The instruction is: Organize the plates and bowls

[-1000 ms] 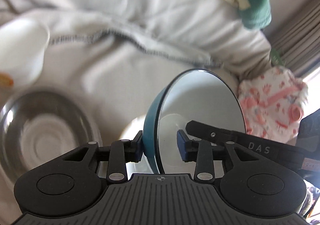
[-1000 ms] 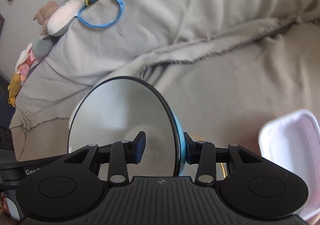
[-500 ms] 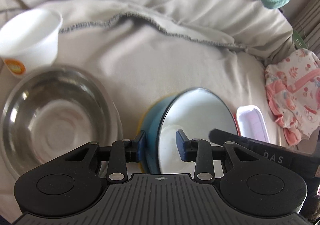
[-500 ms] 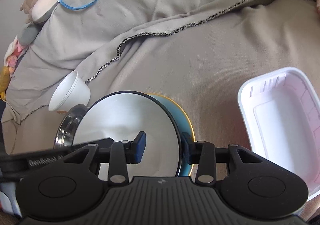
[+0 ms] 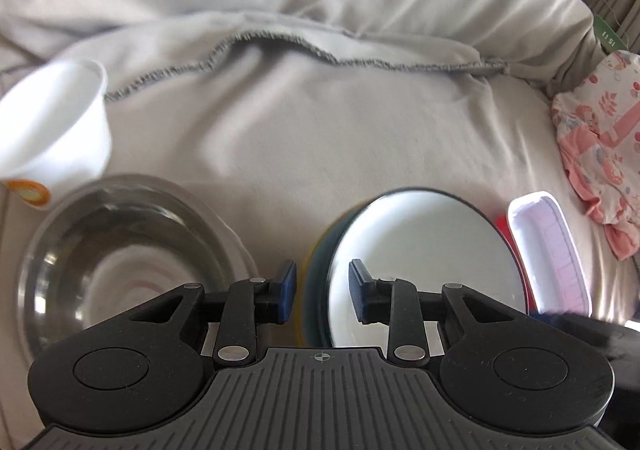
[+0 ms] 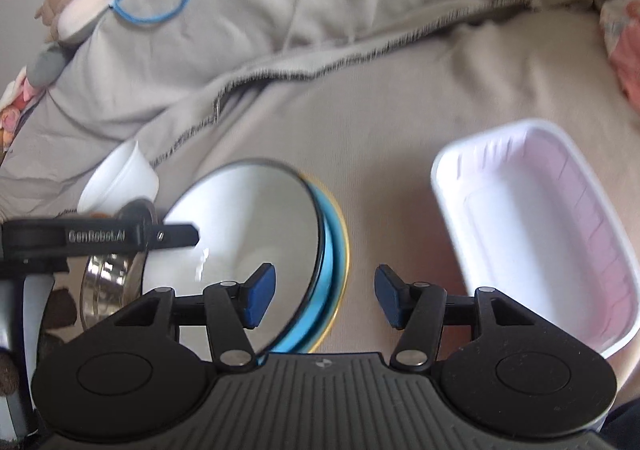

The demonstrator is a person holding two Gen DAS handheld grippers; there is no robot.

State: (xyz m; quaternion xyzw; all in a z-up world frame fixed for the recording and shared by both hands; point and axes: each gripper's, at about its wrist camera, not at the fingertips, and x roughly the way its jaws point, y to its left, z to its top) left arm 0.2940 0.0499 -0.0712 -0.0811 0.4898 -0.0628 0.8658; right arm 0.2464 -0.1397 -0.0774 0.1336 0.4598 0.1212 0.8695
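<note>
Left tongs (image 5: 322,292): spread a little, straddling the near rim of the blue enamel bowl with the white inside (image 5: 424,262); I see gaps at both pads, so I judge them no longer pinching.
Right tongs (image 6: 324,296): spread wide, one pad over the bowl's white inside, the other well off its outer wall; gripping nothing.
Blue bowl: tilted slightly, resting on the yellow-rimmed plate (image 6: 340,246) on the grey cloth-covered couch seat (image 5: 320,138).
Steel bowl (image 5: 120,250): empty, just beside the blue bowl on my left, not stacked with anything.
White plastic cup with the orange mark (image 5: 56,130): behind the steel bowl, touching or nearly touching its rim; I cannot tell which.
White rectangular plastic tray (image 6: 536,226): near the blue bowl on my right, apart from it, lying on something red (image 5: 505,226).
Done, as I judge: one bowl placed on a plate.
Left, as I judge: pull both tongs clear, then group the steel bowl, cup and tray.
</note>
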